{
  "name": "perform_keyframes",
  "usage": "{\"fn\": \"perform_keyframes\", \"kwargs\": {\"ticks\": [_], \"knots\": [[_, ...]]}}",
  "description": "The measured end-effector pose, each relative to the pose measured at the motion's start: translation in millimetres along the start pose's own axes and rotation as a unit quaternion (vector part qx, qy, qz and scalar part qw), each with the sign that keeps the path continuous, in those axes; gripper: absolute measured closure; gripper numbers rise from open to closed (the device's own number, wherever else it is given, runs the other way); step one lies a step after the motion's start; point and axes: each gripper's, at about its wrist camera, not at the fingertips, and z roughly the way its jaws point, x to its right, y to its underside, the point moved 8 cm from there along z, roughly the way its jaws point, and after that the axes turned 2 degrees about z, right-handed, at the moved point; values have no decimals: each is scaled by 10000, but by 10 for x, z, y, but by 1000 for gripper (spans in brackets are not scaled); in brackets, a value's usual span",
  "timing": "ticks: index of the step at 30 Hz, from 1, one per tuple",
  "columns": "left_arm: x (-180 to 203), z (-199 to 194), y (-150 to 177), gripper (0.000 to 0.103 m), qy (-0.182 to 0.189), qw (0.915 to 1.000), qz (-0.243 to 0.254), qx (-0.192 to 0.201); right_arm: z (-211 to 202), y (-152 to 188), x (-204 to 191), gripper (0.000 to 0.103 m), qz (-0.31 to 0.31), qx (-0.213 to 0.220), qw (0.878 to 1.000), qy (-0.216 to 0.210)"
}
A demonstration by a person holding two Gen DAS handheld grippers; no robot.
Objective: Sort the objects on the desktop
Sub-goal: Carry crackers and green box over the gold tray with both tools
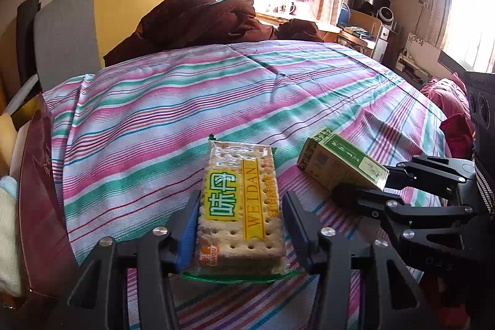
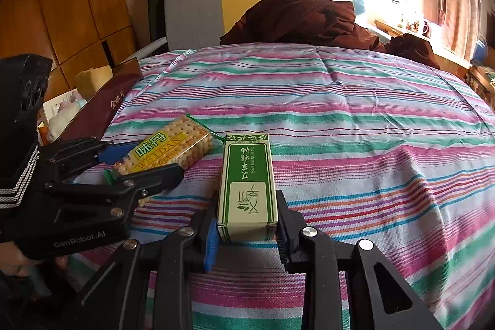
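- Plainly, the left gripper [image 1: 239, 225] has its jaws apart with the cracker pack [image 1: 239, 206] lying between them; the left pad looks to touch the pack's edge, while a gap shows at the right pad, so I judge it straddled, not yet clamped.
- The pack's long axis runs straight away from the left jaws, in line with the fingers, so closing would squeeze its narrow width.
- The right gripper [image 2: 246, 229] has its jaws on either side of the near end of the green box [image 2: 246, 184]; both pads appear to press its sides, so I judge it clamped there.
- The box too points lengthwise away from its jaws, with most of its length beyond the fingertips.
- Both things lie on the striped bed [image 2: 355, 119], the pack to the left of the box, near but apart.
- Each gripper is nearer its own item; neither needs to cross.
- A maroon box [image 2: 102, 110] stands at the bed's left edge, beside the pack's side, perhaps the sorting spot; I cannot tell.
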Motion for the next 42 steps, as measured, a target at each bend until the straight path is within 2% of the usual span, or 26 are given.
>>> {"fn": "perform_keyframes", "kwargs": {"ticks": [4,12,17,21,25,28,35,42], "knots": [[25,-52,34,55,-53,10000,48,63,-6,8,-12,71,-21,48,10000,40],[-6,-264,110,54,222,9994,-266,3,-3,-18,-43,72,65,41,10000,32],[-142,-625,68,54,120,9988,-323,362,-7,-146,-201,72,9,74,9999,-132],[-412,-1004,-14,54,-74,9959,-521,731,-47,-351,-499,72,-206,190,9988,-407],[-902,-1393,-74,54,-466,9893,-897,1051,-44,-560,-941,72,-565,277,9955,-713],[-1358,-1640,-31,54,-794,9823,-1269,1126,-8,-679,-1315,72,-842,294,9914,-953],[-2326,-2043,180,54,-1690,9660,-1662,1035,125,-984,-2065,72,-1284,320,9808,-1430],[-3014,-2115,282,54,-2152,9593,-1699,674,504,-1208,-2509,72,-1423,-8,9775,-1554]]}}
